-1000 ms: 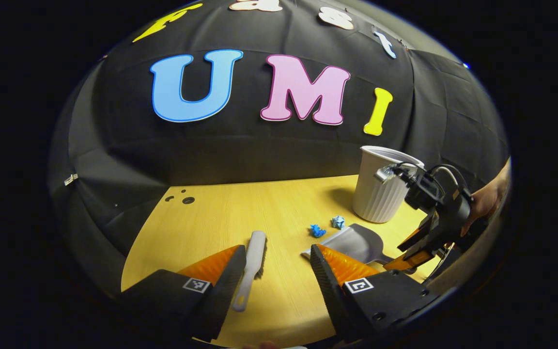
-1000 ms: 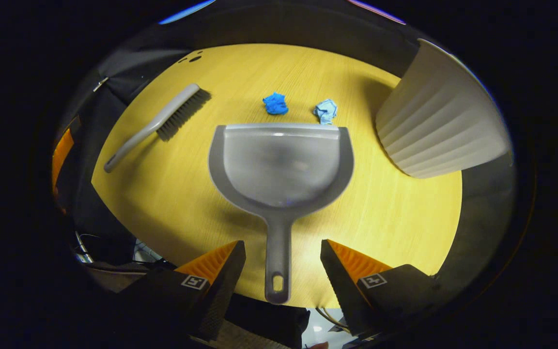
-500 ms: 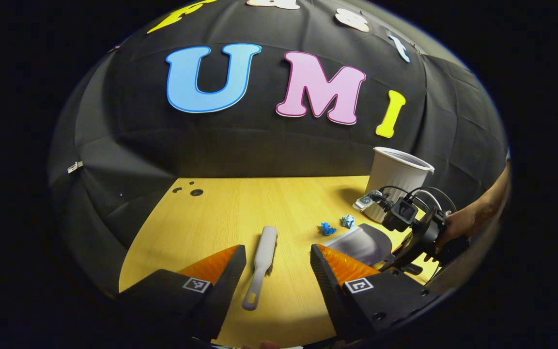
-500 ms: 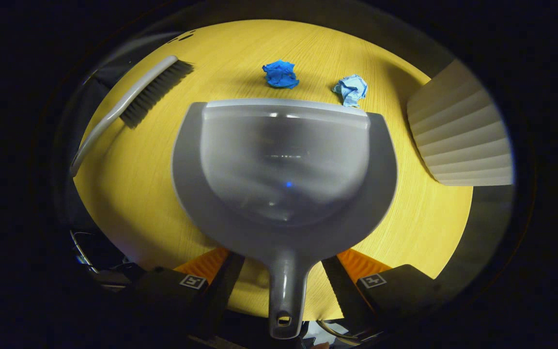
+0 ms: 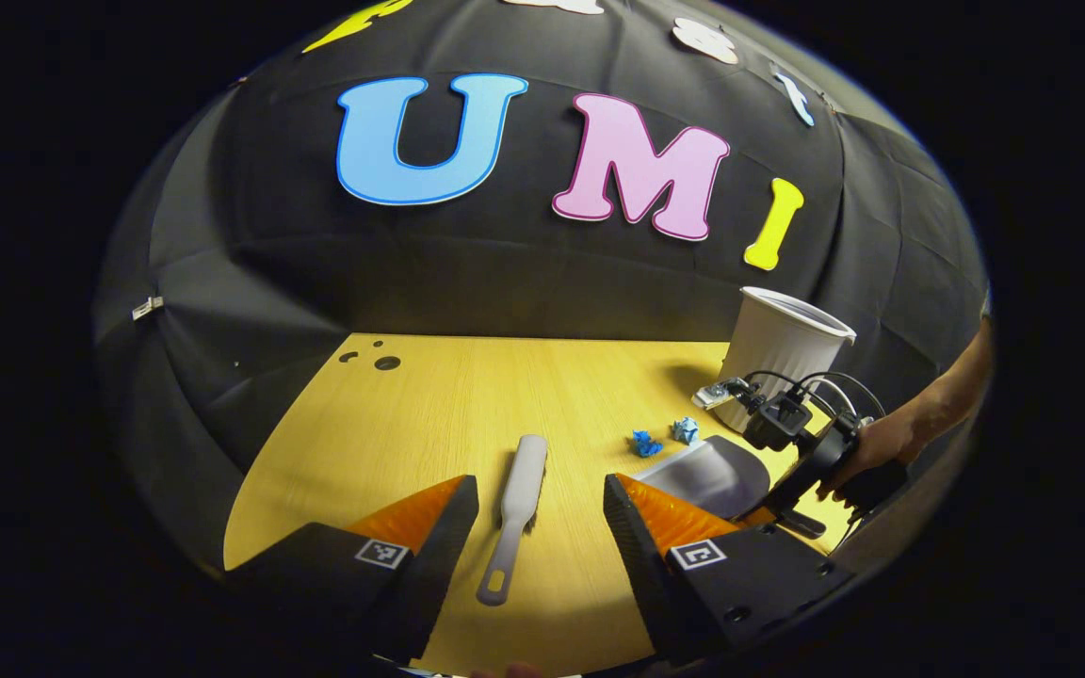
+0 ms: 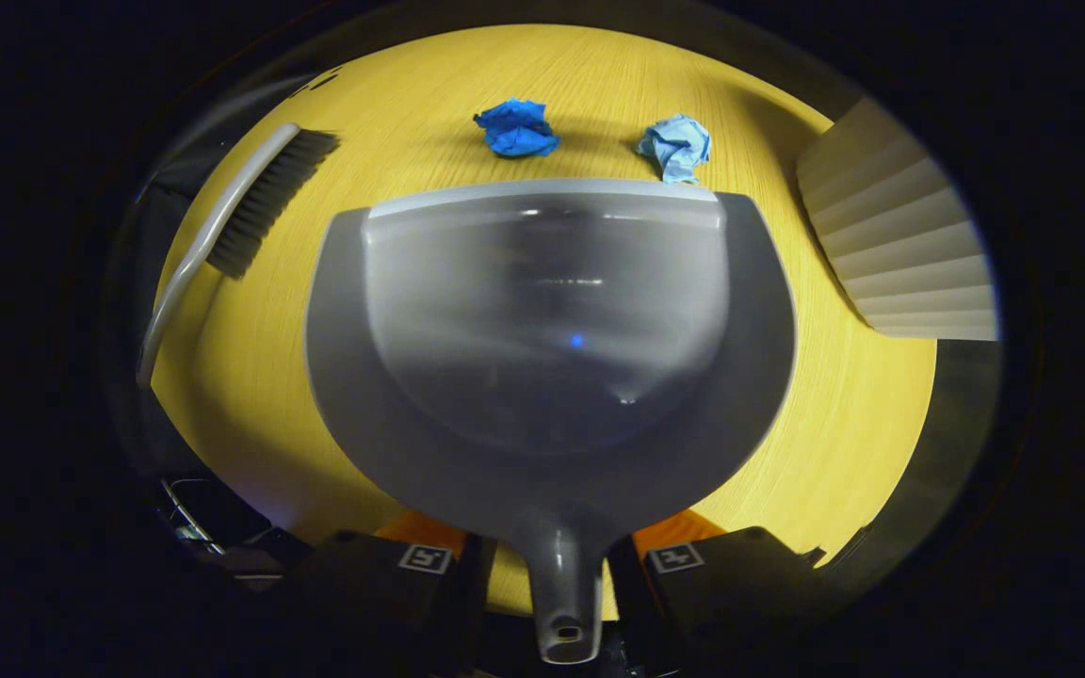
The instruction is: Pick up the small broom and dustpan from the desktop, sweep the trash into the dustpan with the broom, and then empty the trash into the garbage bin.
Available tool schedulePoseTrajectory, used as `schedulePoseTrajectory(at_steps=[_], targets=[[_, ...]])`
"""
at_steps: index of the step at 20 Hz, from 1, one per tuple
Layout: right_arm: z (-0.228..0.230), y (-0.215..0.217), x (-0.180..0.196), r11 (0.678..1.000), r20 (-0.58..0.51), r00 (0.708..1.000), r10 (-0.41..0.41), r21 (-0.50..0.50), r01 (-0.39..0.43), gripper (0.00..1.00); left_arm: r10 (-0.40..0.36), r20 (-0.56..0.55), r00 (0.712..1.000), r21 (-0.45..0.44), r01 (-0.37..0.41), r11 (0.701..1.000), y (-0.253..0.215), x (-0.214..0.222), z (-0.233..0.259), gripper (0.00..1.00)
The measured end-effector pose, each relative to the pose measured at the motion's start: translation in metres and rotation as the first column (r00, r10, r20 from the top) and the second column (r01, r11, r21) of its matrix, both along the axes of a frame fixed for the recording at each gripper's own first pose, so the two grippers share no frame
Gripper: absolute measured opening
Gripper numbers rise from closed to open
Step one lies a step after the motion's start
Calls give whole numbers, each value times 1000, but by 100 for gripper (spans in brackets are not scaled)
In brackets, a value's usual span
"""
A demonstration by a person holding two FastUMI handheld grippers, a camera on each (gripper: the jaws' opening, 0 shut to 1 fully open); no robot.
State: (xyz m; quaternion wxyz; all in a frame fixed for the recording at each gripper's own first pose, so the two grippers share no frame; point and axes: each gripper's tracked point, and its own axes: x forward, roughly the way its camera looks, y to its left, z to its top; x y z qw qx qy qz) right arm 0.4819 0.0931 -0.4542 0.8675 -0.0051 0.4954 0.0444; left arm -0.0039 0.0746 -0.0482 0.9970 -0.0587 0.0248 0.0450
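At the bottom of the left gripper view, wide-spread left tongs (image 5: 541, 490) with nothing between them, aimed along the broom (image 5: 519, 499). Lies flat on the desk (image 5: 448, 405) at lower centre, handle end nearest, so that a straight push forward probably brings the slim grip between the fingers.

At right of the same view, a hand (image 5: 867, 447) with the right tongs (image 5: 773, 504) low on the desk at the dustpan's (image 5: 707, 476) handle.

In the right gripper view, dustpan (image 6: 542, 320) across the centre of the frame, handle running down to the bottom edge between the right tongs (image 6: 550, 565). Drawn in close on both sides of the handle; cannot tell whether the fingers actually press on it or stop just short. Sits flat, open lip toward the top of the frame, plainly so the trash can go straight in.

Just past that lip, near the top: a dark blue paper wad (image 6: 516, 129) left of centre, a pale blue wad (image 6: 675, 146) to its right, almost at the edge. Ribbed white bin (image 6: 900, 254) at upper right, near enough for a short tip-out later. Broom at upper left, bristles toward the wads.

Judged early in the job: both tools on the desk, nothing swept.
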Motion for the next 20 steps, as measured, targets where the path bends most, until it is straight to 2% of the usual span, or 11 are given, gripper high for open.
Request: schedulePoseTrajectory(at_steps=[1,3,9,13,17,20], targets=[[0,2,-1,1000,12,1000,-7,1,7,46,2,-2,1000,4,-2,1000,0,0,1,86],[3,4,-3,1000,30,999,12,-10,-12,40,3,-7,1000,14,-3,1000,0,0,1,86],[-1,0,-16,998,56,997,60,-23,-59,32,7,-55,998,71,-3,997,7,3,-1,85],[20,-2,-39,996,152,984,90,-4,-90,32,-41,-139,989,16,44,999,5,15,-17,86],[41,-14,-59,995,235,970,60,59,-76,32,-99,-285,953,-30,95,995,8,36,-42,86],[48,-28,-69,996,275,960,51,61,-70,32,-128,-435,891,-51,117,992,13,52,-68,86]])
